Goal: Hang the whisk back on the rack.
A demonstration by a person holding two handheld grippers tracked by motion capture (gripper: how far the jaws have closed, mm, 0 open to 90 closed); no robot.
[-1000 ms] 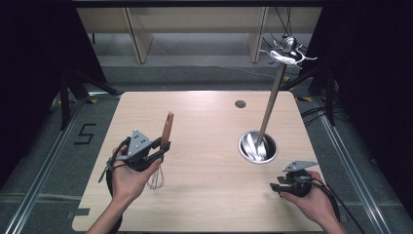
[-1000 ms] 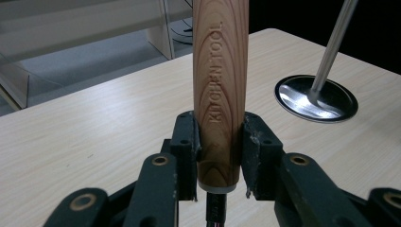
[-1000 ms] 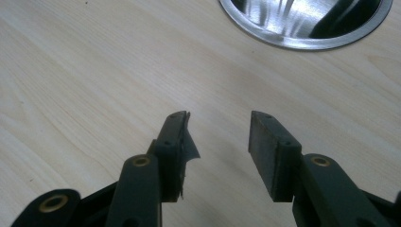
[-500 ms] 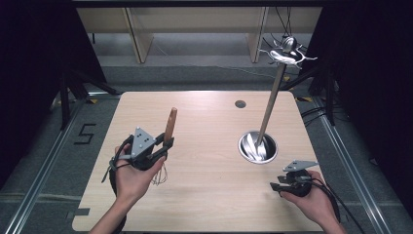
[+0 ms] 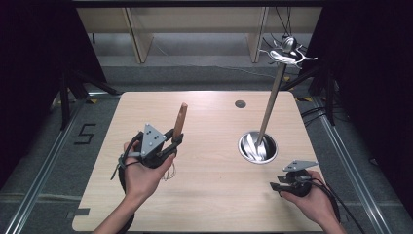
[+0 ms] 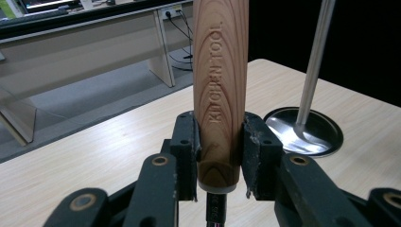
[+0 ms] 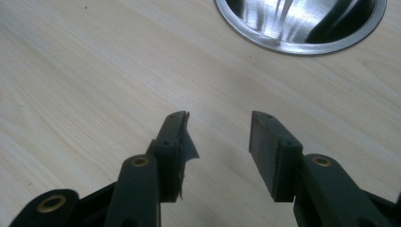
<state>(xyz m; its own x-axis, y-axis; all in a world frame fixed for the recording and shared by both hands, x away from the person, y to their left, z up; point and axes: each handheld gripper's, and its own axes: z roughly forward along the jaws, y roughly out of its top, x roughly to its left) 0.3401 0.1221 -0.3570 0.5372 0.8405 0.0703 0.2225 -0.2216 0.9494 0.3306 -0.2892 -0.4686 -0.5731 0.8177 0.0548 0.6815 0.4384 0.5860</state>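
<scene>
The left gripper (image 5: 171, 142) is held up above the light wooden table (image 5: 209, 204) in the person's left hand (image 5: 143, 170). Its two black jaws are squeezed tight on the brown wooden handle of a kitchen tool (image 6: 220, 85) — the handle stands straight up between the pads, and the words "KITCHEN TOOL" run along it. A bit of metal shows under the handle, below the jaws. In the high view thin wires hang under the hand, so it may be a whisk, but I cannot tell for sure.

The right gripper (image 7: 218, 137) sits low near the front right corner of the table, in the person's right hand (image 5: 311, 197). Its jaws are apart with bare table between them — they hold nothing.

A round shiny metal base (image 5: 257, 147) rests on the table, between the two grippers and closer to the right one. A tall silver pole (image 5: 272, 100) leans up out of it, with curly metal arms at the top (image 5: 286, 52). A small dark round spot (image 5: 240, 104) sits near the far edge of the table.
</scene>
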